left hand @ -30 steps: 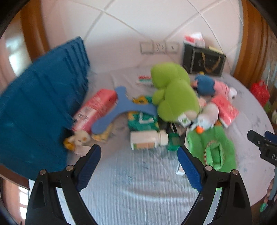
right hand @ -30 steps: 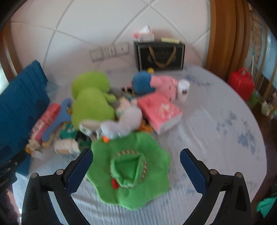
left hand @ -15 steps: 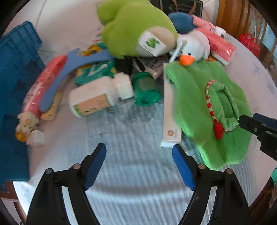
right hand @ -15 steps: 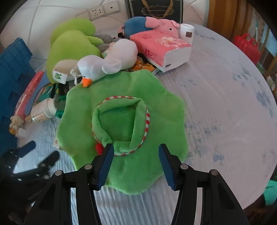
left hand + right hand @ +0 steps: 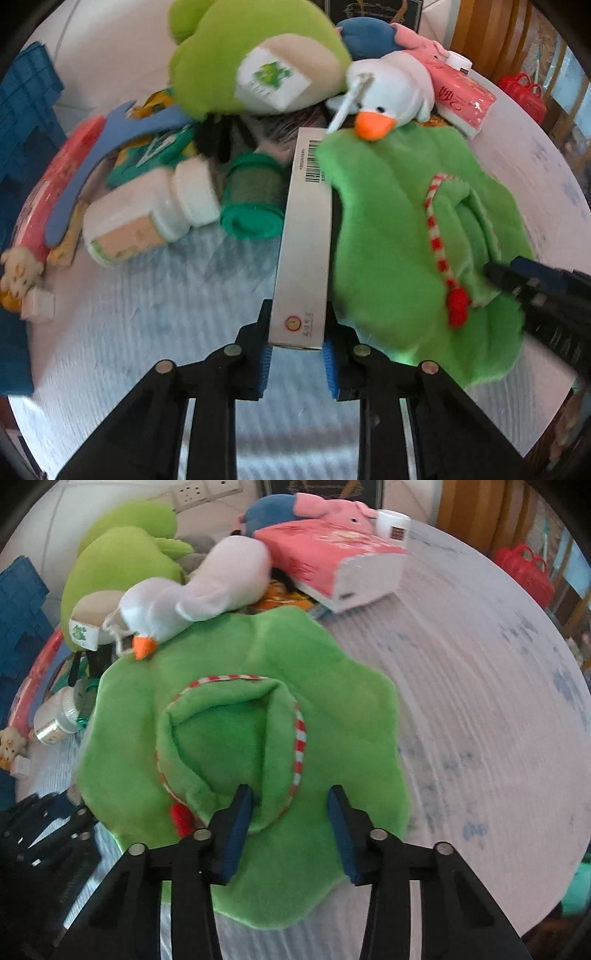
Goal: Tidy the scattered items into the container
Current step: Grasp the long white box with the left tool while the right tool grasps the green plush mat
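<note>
Your left hand-held gripper [image 5: 297, 345] is clamped on the near end of the box [image 5: 304, 236], which runs ahead toward the toy pile. Your right hand-held gripper [image 5: 290, 825] is half open, straddling the hat [image 5: 243, 760] crown. The crate [image 5: 22, 122] sits far left.

Bright, soft daylight, faint shadows, strong fisheye bending with dark corners, and slight motion blur throughout.
</note>
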Action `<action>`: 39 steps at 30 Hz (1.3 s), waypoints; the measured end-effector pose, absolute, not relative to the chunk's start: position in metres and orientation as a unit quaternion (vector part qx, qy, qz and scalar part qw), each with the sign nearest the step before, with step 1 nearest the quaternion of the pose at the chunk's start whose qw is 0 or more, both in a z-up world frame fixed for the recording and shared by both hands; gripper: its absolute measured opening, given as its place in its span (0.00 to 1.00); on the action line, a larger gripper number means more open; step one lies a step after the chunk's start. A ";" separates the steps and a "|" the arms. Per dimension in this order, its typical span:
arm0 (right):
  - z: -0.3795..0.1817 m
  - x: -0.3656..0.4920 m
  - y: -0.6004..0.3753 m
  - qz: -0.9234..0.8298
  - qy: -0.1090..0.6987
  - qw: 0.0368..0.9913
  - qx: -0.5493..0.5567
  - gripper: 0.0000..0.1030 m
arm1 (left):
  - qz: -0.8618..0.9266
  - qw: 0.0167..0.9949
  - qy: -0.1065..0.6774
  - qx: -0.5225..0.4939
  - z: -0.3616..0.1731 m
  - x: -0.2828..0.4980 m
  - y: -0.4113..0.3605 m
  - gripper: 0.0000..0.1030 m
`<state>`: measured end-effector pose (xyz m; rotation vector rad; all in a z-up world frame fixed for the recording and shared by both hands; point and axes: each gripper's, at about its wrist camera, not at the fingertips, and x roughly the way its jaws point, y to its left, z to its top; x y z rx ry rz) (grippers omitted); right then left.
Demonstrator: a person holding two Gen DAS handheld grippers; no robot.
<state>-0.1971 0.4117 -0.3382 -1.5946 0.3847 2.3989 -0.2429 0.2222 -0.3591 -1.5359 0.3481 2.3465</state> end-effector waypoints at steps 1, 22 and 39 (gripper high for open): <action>-0.338 -0.192 0.417 0.818 0.133 0.124 -0.546 0.31 | 0.818 0.157 0.118 -0.541 -0.359 -0.237 0.217 0.23; -0.323 -0.202 0.363 0.840 0.109 0.028 -0.530 0.44 | 0.824 0.148 0.104 -0.537 -0.352 -0.225 0.197 0.23; -0.335 -0.204 0.361 0.854 0.078 0.043 -0.512 0.10 | 0.838 0.147 0.098 -0.517 -0.346 -0.228 0.181 0.22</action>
